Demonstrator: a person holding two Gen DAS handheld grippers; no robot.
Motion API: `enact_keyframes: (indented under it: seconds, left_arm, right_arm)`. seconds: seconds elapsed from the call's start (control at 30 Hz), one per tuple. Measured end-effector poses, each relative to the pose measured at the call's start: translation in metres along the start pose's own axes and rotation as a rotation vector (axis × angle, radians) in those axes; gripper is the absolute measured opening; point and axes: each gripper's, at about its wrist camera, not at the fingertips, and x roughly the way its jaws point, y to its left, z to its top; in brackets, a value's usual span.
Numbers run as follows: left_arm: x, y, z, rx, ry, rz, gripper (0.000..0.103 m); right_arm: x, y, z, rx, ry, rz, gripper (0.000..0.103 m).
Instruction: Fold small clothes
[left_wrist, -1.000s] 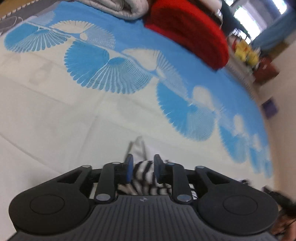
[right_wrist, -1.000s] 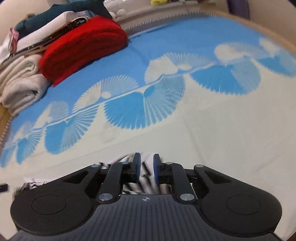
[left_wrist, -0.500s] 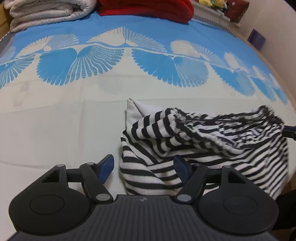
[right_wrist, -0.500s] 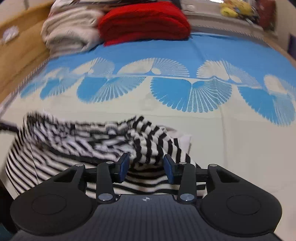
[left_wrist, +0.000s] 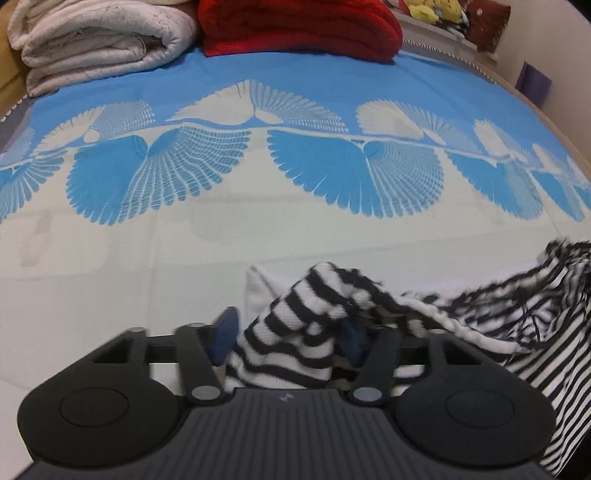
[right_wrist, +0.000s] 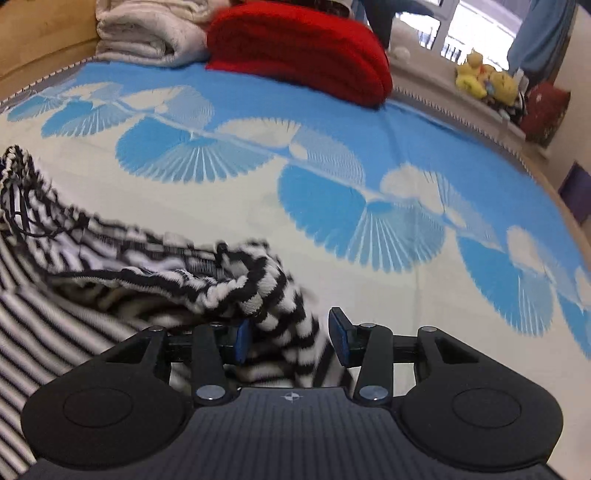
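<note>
The striped garment (left_wrist: 461, 321) lies rumpled on the bed (left_wrist: 147, 236) between the 2 grippers, the left gripper (left_wrist: 286, 334) and the right gripper (right_wrist: 290, 338) both with fingers spread apart around its ends, probably releasing it for smoothing before the fold.

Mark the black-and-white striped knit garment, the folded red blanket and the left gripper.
Black-and-white striped knit garment (left_wrist: 291, 343), left wrist view, bunched edge.
Folded red blanket (right_wrist: 303, 51), right wrist view, top face.
Left gripper (left_wrist: 288, 339), left wrist view, midway between fingertips.

Striped garment (left_wrist: 480, 325) blurred, cut off at frame edges
</note>
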Motion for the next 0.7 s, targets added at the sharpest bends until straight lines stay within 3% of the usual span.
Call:
enact_keyframes:
  seconds: [0.03, 0.1, 0.13, 0.2, 0.27, 0.33, 0.43, 0.53, 0.67, 0.7]
  left_arm:
    - [0.003, -0.001, 0.003, -0.006, 0.005, -0.021, 0.028]
    - [0.008, -0.004, 0.007, 0.005, 0.012, -0.046, 0.01]
    - [0.007, -0.004, 0.01, 0.014, -0.007, -0.038, 0.006]
    - [-0.002, 0.002, 0.021, -0.024, -0.108, -0.009, 0.006]
    - [-0.01, 0.012, 0.031, -0.108, -0.21, 0.004, 0.005]
    - [-0.008, 0.009, 0.038, -0.114, -0.255, 0.029, 0.006]
    - [0.021, -0.011, 0.044, -0.029, -0.159, 0.088, 0.006]
    - [0.062, -0.014, 0.038, -0.01, 0.043, 0.135, 0.014]
    - [0.06, -0.004, 0.038, -0.072, 0.075, 0.084, 0.022]
    - [0.057, -0.002, 0.037, -0.072, 0.085, 0.071, 0.025]
  right_arm:
    - [0.004, 0.0, 0.003, 0.006, -0.003, 0.008, 0.043]
    - [0.013, -0.001, 0.009, 0.019, 0.011, 0.043, 0.038]
    - [0.017, -0.002, 0.012, 0.02, 0.021, 0.056, 0.026]
    - [0.023, -0.007, 0.017, 0.047, 0.033, 0.092, 0.008]
    - [0.021, -0.02, 0.026, 0.138, -0.024, 0.077, 0.006]
    - [0.017, -0.042, 0.036, 0.291, -0.096, 0.064, 0.006]
    - [0.024, -0.054, 0.045, 0.395, -0.14, -0.003, 0.006]
    - [0.051, -0.045, 0.048, 0.357, -0.046, -0.055, 0.006]
    - [0.088, -0.034, 0.043, 0.331, 0.123, -0.08, 0.007]
    - [0.095, -0.033, 0.041, 0.332, 0.164, -0.092, 0.013]
